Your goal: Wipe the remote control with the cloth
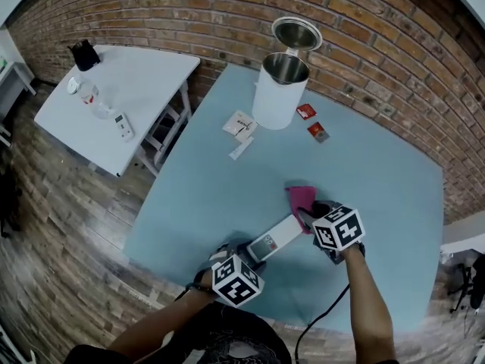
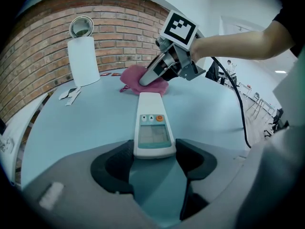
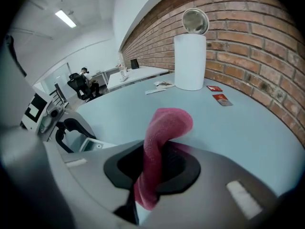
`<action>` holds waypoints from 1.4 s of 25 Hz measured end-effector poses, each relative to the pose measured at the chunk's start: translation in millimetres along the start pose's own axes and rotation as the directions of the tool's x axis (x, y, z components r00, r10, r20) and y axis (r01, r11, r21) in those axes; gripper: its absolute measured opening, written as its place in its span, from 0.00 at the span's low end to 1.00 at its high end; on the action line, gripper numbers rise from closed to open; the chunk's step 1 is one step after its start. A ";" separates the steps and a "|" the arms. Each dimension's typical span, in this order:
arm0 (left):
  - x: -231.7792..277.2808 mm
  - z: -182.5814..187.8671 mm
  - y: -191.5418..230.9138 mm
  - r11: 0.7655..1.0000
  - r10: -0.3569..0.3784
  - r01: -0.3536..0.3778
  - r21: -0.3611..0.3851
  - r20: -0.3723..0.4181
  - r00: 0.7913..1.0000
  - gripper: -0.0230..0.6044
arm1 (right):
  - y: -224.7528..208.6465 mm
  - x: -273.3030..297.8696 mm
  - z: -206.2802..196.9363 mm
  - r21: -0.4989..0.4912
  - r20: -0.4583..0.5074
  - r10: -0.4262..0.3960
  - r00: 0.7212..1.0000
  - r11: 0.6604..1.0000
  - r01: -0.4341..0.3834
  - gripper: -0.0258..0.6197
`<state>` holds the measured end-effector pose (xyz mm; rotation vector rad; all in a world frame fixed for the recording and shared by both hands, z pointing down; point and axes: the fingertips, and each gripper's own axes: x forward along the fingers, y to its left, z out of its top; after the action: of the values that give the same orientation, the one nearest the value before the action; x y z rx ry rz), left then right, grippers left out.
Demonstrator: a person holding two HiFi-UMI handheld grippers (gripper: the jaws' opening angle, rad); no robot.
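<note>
Gripping remote control (image 2: 152,128): our left gripper (image 2: 153,161), near worktop's (image 1: 364,173) front edge
Cloth (image 3: 164,128): clamped in our right gripper (image 3: 152,166), touching remote control's far end

Remote control (image 1: 277,239): slim, white, screen and small buttons facing up, lying roughly level over the blue table (image 1: 379,173), low centre of the head view. Its near end is clamped in the left gripper (image 1: 252,253). Cloth (image 1: 301,199): pink, bunched, pinched by the right gripper (image 1: 309,218), at the remote's far end.
</note>
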<state>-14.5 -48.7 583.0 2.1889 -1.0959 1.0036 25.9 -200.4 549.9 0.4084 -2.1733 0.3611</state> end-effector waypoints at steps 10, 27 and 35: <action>0.8 1.2 -1.4 1.000 -0.007 0.007 0.008 -0.003 1.000 0.49 | 0.4 21.3 24.4 -0.077 -0.046 0.014 0.999 0.997 -0.018 0.14; 3.2 1.4 -1.3 1.000 -0.009 0.009 0.008 -0.004 1.000 0.49 | 2.3 35.4 55.5 -0.066 0.014 0.008 1.000 0.998 -0.007 0.14; 2.2 0.8 -0.7 1.000 -0.007 0.008 0.010 -0.004 1.000 0.49 | 39.9 42.6 46.3 -0.095 -0.075 0.124 0.989 0.987 -0.131 0.14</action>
<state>-12.7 -49.8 584.1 2.1958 -1.0823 1.0120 -47.8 -189.4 553.1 0.1993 -2.1450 0.3305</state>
